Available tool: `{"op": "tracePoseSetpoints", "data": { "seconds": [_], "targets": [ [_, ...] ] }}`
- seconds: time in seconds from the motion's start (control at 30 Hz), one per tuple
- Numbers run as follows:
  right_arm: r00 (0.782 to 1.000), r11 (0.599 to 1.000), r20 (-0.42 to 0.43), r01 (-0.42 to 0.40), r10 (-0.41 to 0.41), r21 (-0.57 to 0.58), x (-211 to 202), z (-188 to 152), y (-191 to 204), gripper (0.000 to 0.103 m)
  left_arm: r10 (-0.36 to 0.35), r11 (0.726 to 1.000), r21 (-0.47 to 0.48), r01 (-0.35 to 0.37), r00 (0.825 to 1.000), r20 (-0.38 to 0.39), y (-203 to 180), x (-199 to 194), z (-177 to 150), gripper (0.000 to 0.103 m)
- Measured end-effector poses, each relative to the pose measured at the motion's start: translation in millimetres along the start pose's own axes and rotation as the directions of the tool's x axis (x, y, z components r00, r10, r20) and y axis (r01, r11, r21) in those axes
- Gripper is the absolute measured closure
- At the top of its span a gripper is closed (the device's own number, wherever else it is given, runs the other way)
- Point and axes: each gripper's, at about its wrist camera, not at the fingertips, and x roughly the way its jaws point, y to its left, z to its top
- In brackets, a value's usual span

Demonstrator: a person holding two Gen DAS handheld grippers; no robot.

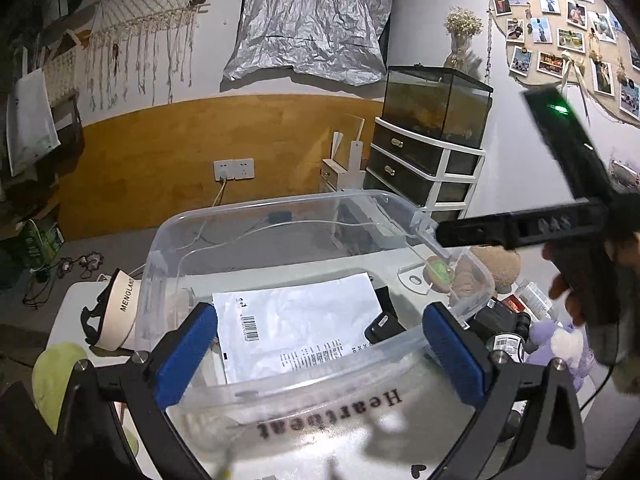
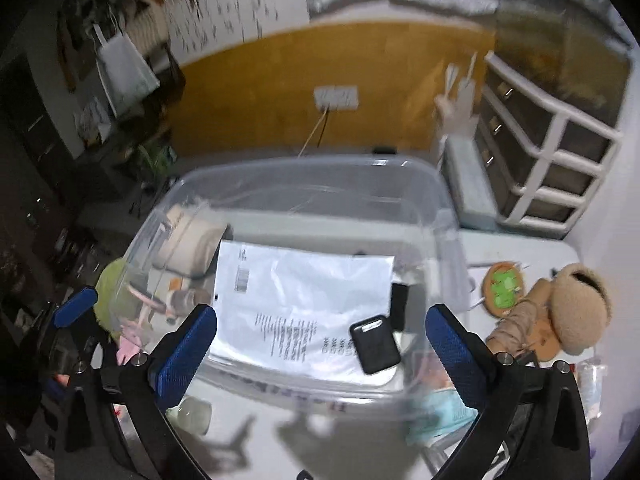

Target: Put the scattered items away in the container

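The clear container (image 2: 424, 184) held a white printed sheet (image 2: 304, 304) with a black case (image 2: 375, 344) on it. Right of the container lay a tan plush (image 2: 560, 316); the right gripper (image 2: 320, 344) gaped, holding nothing.

White worktop (image 2: 520, 248) is carrying a clear plastic bin (image 2: 320, 176), with a tan plush bear (image 2: 576, 312) and a round green-topped toy (image 2: 503, 287) sitting right beside it, plus a cream visor (image 1: 122, 312) lying on the other side.
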Motion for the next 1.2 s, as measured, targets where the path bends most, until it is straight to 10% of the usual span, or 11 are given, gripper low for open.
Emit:
{"op": "tracePoseSetpoints", "data": {
  "seconds": [0.47, 1.2],
  "targets": [
    [0.954, 0.996, 0.292, 0.061, -0.076, 0.060, -84.6, -60.2, 4.5, 0.000, 0.099, 0.995, -0.018, -0.099, 0.995, 0.025, -22.9, -43.6, -7.1, 0.000],
    [0.930, 0.989, 0.339, 0.147, -0.142, 0.011, -114.8, -122.2, 36.6, 0.000, 0.192, 0.979, -0.063, -0.193, 0.981, -0.022, -8.3, -84.6, -47.9, 0.000]
  ]
}}
